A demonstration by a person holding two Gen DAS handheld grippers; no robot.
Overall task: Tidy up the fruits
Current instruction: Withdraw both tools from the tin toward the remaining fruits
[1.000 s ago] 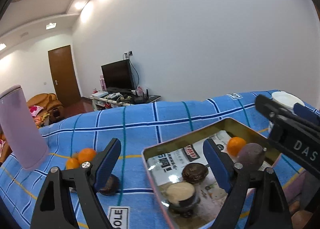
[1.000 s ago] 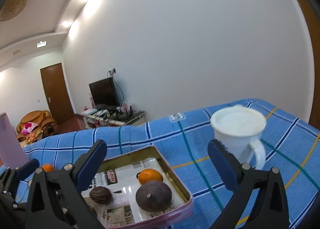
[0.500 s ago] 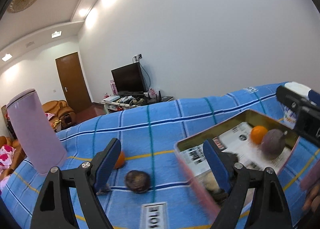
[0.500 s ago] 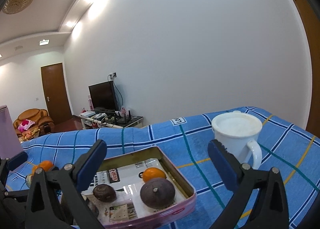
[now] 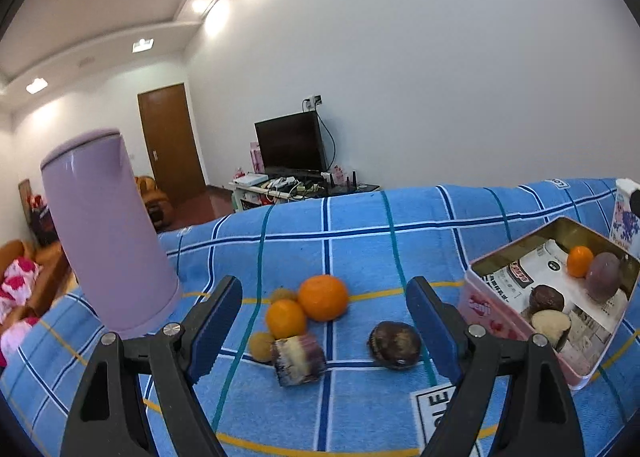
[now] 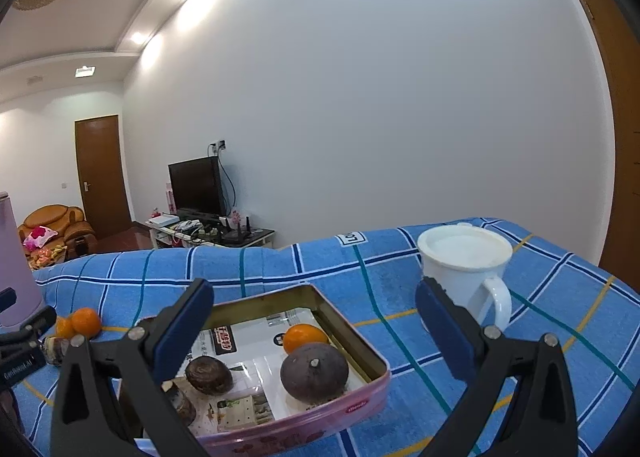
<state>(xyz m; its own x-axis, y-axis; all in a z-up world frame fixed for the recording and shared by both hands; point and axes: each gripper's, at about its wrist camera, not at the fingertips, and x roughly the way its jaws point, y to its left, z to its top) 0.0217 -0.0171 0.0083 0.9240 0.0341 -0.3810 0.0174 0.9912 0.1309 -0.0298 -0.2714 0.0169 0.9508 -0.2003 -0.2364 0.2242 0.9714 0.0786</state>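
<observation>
Ahead of the left tool (image 5: 324, 321), between its wide-spread and empty fingers, on the blue checked cloth of the counter (image 5: 360, 225): two oranges (image 5: 323, 297) touching each other, a cut purple-and-cream chunk (image 5: 298, 357) just nearer, a dark brown wrinkled fruit (image 5: 394, 344) toward the right finger, and small yellowish pieces tucked against the oranges, too blurred to name. Off to that tool's right, the pink tin (image 5: 486, 307), already loaded. Directly before the right tool (image 6: 314, 321), likewise gaping and gripping nothing, that same tin with a small orange (image 6: 304, 337) at the far wall, a large purplish round fruit (image 6: 314, 371) just in front of it, a dark brown fruit (image 6: 209, 375) toward the left finger, and a cut piece partly hidden behind that finger. Beyond the right finger, a white lidded mug (image 6: 466, 265); far to the left tool's left, a tall lilac flask (image 5: 106, 233). By appearances roughly half sorted: four items boxed, about as many loose and waiting. Likely next, a reach with the left tool for the nearest loose fruit.
</observation>
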